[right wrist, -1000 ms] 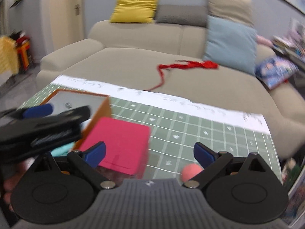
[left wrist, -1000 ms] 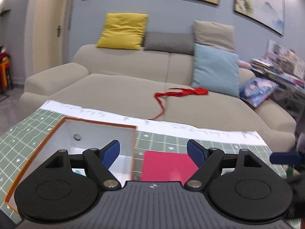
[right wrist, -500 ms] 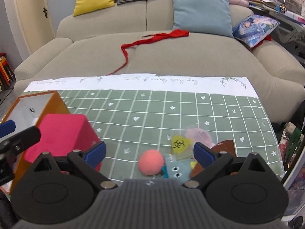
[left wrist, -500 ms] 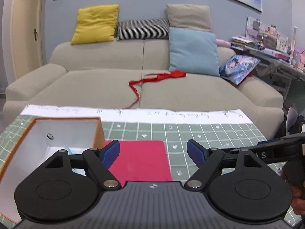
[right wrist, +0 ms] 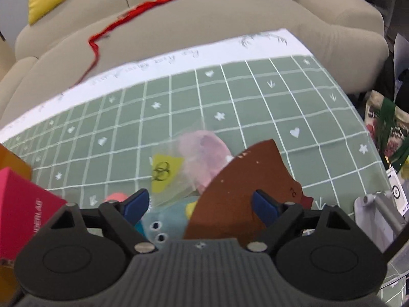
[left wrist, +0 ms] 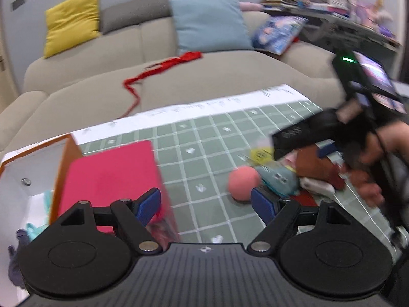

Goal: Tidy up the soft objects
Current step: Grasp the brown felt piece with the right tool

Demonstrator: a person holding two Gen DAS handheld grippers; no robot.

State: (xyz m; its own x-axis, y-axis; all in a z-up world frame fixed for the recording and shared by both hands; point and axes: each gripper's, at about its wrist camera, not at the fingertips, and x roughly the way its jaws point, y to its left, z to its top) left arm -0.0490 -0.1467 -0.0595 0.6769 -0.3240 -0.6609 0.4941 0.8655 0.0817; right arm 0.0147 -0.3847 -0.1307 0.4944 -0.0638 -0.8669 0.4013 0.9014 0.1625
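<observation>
A: Left claw [left wrist: 205, 202]: jaws wide apart, nothing between them; it hangs above the green grid cloth [left wrist: 204, 143] on the table; its left finger sits over the near corner of the pink box [left wrist: 110, 174].

B: Right claw [right wrist: 200, 204]?

A: Also spread wide, gripping nothing; it is low over the heap of soft objects, with the brown felt piece [right wrist: 245, 189] directly between its blue fingertips [right wrist: 135, 204]; whether a pad touches the felt I cannot tell (blur).

B: Contents of the heap?

A: Brown felt on top at the near right; a light-blue plush with stitched eyes [right wrist: 166, 220] partly under it; a clear bag holding a pale pink item and a yellow label [right wrist: 163, 168] just beyond; a coral ball [left wrist: 244, 183] at the heap's left edge, touching the blue plush.

B: Containers?

A: Orange-edged white box [left wrist: 33, 168] at the table's left, right beside the pink box; teal and dark fabric lie in its near part.

B: Background?

A: Beige sofa [left wrist: 204, 76] behind the table; a red ribbon [left wrist: 158, 69] trails across its seat.
</observation>
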